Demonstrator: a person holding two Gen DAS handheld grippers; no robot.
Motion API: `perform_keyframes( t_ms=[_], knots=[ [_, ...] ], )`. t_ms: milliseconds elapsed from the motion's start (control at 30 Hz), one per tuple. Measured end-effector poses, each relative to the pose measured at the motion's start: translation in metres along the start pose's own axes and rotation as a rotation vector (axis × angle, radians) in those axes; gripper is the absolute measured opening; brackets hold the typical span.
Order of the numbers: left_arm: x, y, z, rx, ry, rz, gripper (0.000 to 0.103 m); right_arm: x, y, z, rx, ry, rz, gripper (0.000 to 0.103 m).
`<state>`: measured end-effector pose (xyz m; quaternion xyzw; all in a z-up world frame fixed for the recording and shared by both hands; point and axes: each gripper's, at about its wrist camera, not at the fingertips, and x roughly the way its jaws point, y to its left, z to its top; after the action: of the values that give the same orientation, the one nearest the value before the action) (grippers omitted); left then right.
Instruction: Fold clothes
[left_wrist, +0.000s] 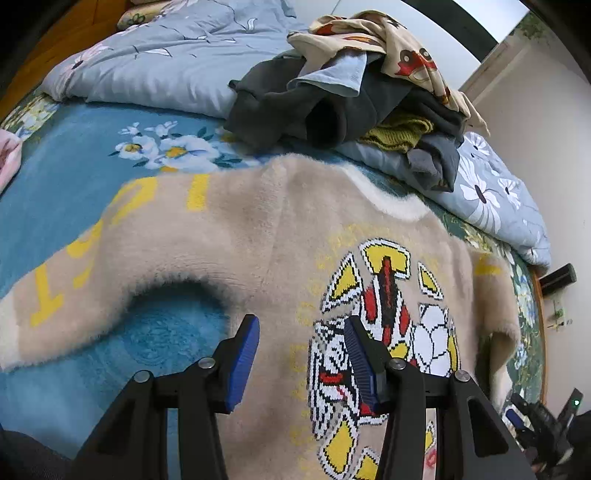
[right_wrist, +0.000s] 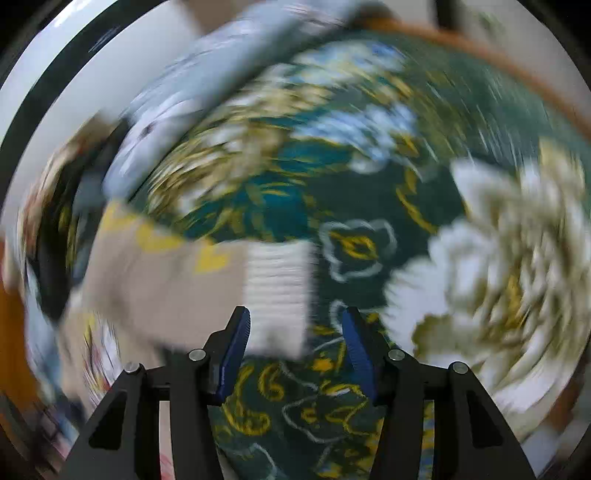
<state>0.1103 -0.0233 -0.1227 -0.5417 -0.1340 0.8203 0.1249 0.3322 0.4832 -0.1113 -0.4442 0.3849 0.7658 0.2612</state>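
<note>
**Sweater spread flat, both tongs empty**

Blue and green floral bedding covers the bed (left_wrist: 66, 192), and on it your beige sweater (left_wrist: 258, 251) lies spread face up, its crest graphic showing and one sleeve (left_wrist: 74, 280) curving off to the side. Behind it sits a heap of other clothes (left_wrist: 354, 96) on a grey quilt (left_wrist: 155, 62). Your left tongs (left_wrist: 301, 363) hover wide above the sweater's body, holding nothing. Your right tongs (right_wrist: 295, 350) are also spread wide and empty, just short of the other sleeve's white ribbed cuff (right_wrist: 277, 295); that view is badly smeared, so the tongs are probably swinging fast.

Watch these risks:
- At that speed the right tongs may miss the cuff, or pinch the bed cover beneath it.
- Fluffy knit is thick and slippery; a shallow bite could let it slide out mid-fold.
- Lifting one sleeve alone could drag the body and wrinkle it.
- The heap is near the collar and could snag the sweater.
</note>
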Motion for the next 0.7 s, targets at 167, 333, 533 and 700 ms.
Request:
perform_keyframes(
  t_ms=[167,333,533,700],
  knots=[
    [-0.002,0.010,0.001,-0.049,-0.007,0.009,0.052,0.004,0.002,0.009,0.004,-0.004,-0.019,0.053],
    [0.000,0.010,0.001,-0.059,-0.005,0.010,0.052,0.004,0.012,0.017,-0.044,-0.019,-0.063,0.012],
    [0.000,0.010,0.002,-0.062,-0.005,0.011,0.052,-0.005,0.019,0.040,-0.100,-0.082,-0.154,0.006],
    [0.002,0.015,0.004,-0.094,-0.001,0.009,0.052,-0.033,0.011,0.097,-0.169,-0.244,-0.381,0.001]
  ],
)
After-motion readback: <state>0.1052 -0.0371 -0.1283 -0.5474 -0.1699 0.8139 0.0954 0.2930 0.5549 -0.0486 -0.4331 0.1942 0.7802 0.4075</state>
